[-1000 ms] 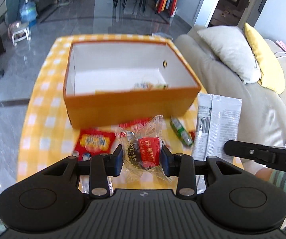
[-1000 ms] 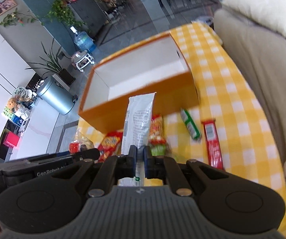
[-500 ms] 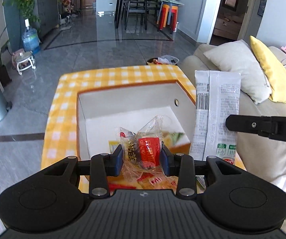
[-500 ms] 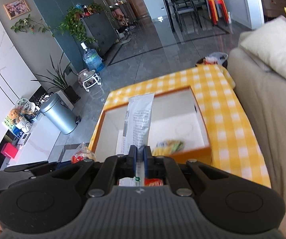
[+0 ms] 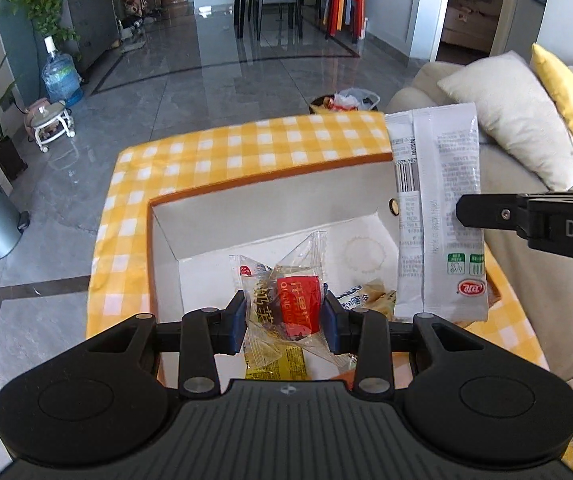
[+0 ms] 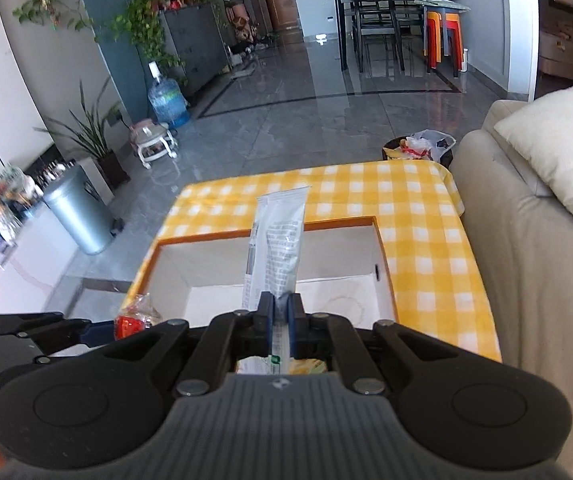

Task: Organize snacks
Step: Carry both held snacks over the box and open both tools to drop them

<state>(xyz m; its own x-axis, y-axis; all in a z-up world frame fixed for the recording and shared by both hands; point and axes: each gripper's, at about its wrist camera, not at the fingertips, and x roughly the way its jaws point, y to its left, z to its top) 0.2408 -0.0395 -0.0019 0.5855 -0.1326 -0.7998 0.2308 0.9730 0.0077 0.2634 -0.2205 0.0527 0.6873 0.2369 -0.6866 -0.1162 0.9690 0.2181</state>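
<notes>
Snacks are basically at drop-off now: a second ago both tongs were low over the loose packets in front of the box, and now both have come up and forward so they hang right over the open orange box [image 5: 270,184]. The left gripper [image 5: 282,316] is clamped on a clear-wrapped candy [image 5: 286,304] with a red label, held above the box floor. The right gripper [image 6: 280,320] is pinched shut on the bottom edge of a long white packet [image 6: 278,248], which sticks up and forward over the middle of the box; from the left camera that same white packet [image 5: 438,216] hangs near the right wall. So my read is the carry is done and what's left for these two is just letting go, probably one at a time so they don't land on each other. The box already has a few packets [image 5: 366,300] on its white floor near the front, plus a yellow one [image 5: 278,364] right under the candy, so it's partly filled. I can't see the front of the table from here, so no idea how many loose ones are left. The surface is a low table with a yellow-and-white checked cloth [image 6: 426,248], touching or just beside a beige sofa [image 6: 526,280] with a cream pillow [image 5: 514,112] and a yellow one. Beyond it are a shiny grey tile floor, a metal bin [image 6: 78,216], a water jug, plants and a dining table with orange stools at the back.
</notes>
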